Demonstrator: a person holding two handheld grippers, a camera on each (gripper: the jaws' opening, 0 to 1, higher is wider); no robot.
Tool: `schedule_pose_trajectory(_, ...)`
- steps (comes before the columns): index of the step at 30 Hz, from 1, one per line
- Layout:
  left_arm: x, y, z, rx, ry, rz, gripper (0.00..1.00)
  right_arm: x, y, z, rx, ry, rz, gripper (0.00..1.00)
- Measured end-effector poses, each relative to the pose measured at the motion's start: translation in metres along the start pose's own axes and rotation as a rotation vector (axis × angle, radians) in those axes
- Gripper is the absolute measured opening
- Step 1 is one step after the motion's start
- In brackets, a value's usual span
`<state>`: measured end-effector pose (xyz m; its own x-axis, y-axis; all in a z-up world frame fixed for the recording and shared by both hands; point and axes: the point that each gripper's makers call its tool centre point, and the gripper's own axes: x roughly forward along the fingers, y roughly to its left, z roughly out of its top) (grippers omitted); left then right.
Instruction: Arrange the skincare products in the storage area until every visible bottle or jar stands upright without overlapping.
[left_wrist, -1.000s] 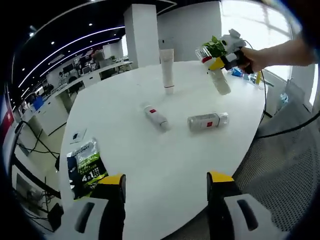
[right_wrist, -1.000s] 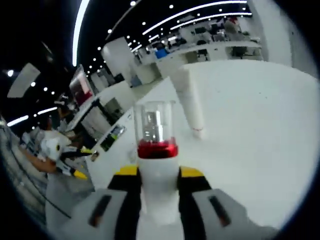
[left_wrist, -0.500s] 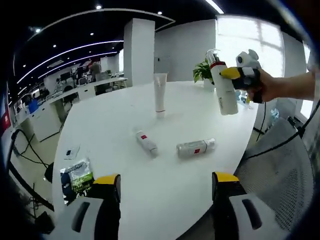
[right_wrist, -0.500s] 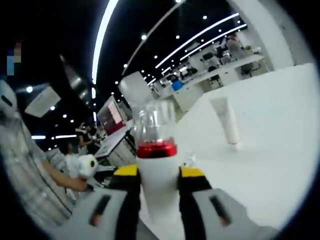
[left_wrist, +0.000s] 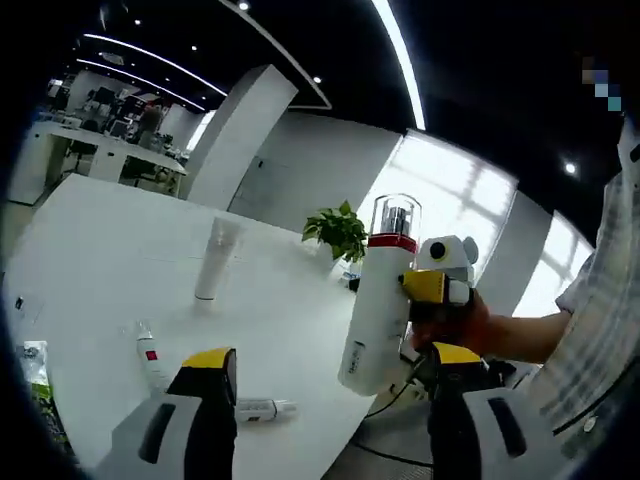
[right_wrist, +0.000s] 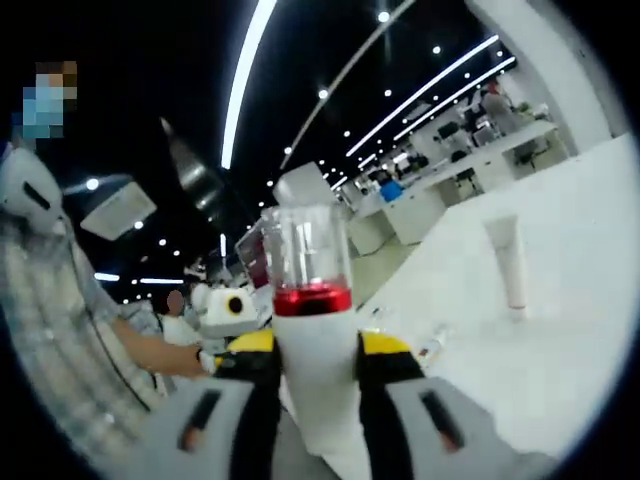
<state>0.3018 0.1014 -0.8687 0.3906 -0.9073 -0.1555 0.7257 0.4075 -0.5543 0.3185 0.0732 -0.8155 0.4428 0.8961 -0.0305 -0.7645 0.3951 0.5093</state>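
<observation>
My right gripper (right_wrist: 312, 346) is shut on a white bottle (right_wrist: 310, 330) with a red band and a clear cap, held upright in the air. In the left gripper view that bottle (left_wrist: 380, 300) hangs close in front of me, with the right gripper (left_wrist: 432, 292) and a hand on its right side. My left gripper (left_wrist: 330, 356) stands open with nothing between its jaws. A white tube (left_wrist: 213, 260) stands on its cap on the white table (left_wrist: 100, 230). Two small bottles lie on their sides: one (left_wrist: 152, 352) near the left jaw, one (left_wrist: 262, 408) lower down.
A green packet (left_wrist: 30, 365) lies at the table's left edge. A potted plant (left_wrist: 340, 230) stands at the far side. In the right gripper view the tube (right_wrist: 508, 262) and a lying bottle (right_wrist: 432, 345) are on the table, and a person's checked sleeve (right_wrist: 60, 330) is at left.
The right gripper has carried the white bottle from over the table's far side to just in front of the left gripper, still upright. Both cameras have tilted up and away from the tabletop.
</observation>
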Motion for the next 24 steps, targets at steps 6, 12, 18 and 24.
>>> schedule_pose_trajectory(6, 0.015, -0.024, -0.003, 0.061, -0.038, -0.086, 0.81, 0.008, 0.013, -0.011, -0.062, 0.047, 0.082, 0.27)
schedule_pose_trajectory(12, 0.016, -0.051, 0.009, 0.006, -0.103, -0.160, 0.73, 0.009, 0.034, -0.005, -0.040, 0.066, 0.174, 0.27)
schedule_pose_trajectory(18, 0.022, -0.051, 0.001, -0.026, -0.075, -0.177, 0.59, 0.021, 0.042, -0.017, -0.007, 0.110, 0.245, 0.27)
schedule_pose_trajectory(24, 0.017, -0.064, 0.001, -0.026, -0.040, -0.251, 0.43, 0.026, 0.056, -0.019, -0.011, 0.139, 0.296, 0.28)
